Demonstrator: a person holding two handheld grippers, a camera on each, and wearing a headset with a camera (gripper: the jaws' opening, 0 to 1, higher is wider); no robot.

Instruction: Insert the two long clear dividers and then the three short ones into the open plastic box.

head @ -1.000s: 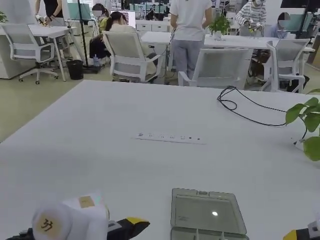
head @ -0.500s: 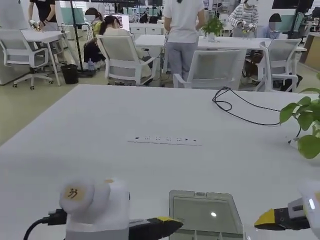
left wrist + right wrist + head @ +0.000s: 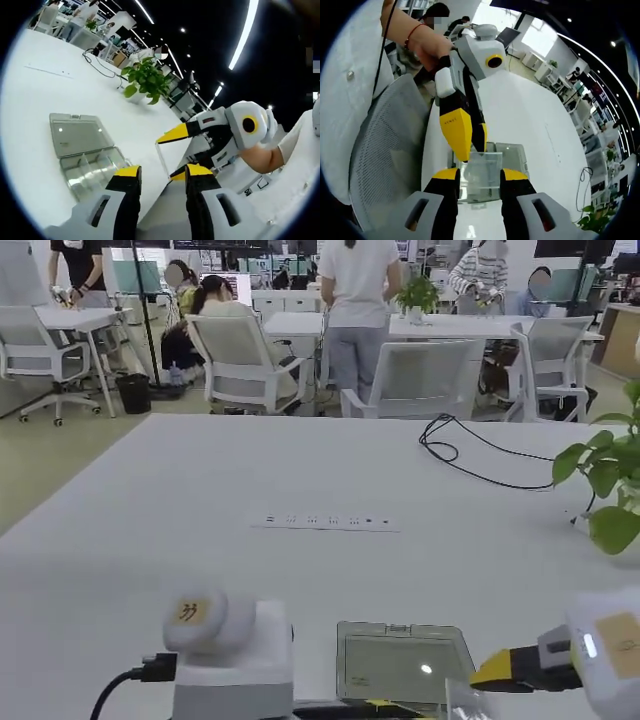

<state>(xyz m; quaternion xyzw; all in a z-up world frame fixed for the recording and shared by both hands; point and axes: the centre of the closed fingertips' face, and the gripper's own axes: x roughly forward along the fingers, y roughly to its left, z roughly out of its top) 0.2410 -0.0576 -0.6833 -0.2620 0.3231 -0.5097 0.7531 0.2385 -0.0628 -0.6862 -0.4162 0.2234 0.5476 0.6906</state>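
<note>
Since a second ago, the left gripper [image 3: 160,170] and the right gripper [image 3: 480,174] have been brought closer to the open plastic box [image 3: 82,137]. A clear divider [image 3: 481,189] is clamped between the right gripper's jaws, just beyond the left gripper's jaws, which are spread with nothing between them. The box is seen below and ahead of both tools.

Glossy clear plastic box [image 3: 75,136] on a matt white table [image 3: 200,490].

Open-plan office, white desks [image 3: 450,328], swivel chairs [image 3: 240,355], potted plants [image 3: 415,295], ceiling strip lights [image 3: 245,30]
</note>
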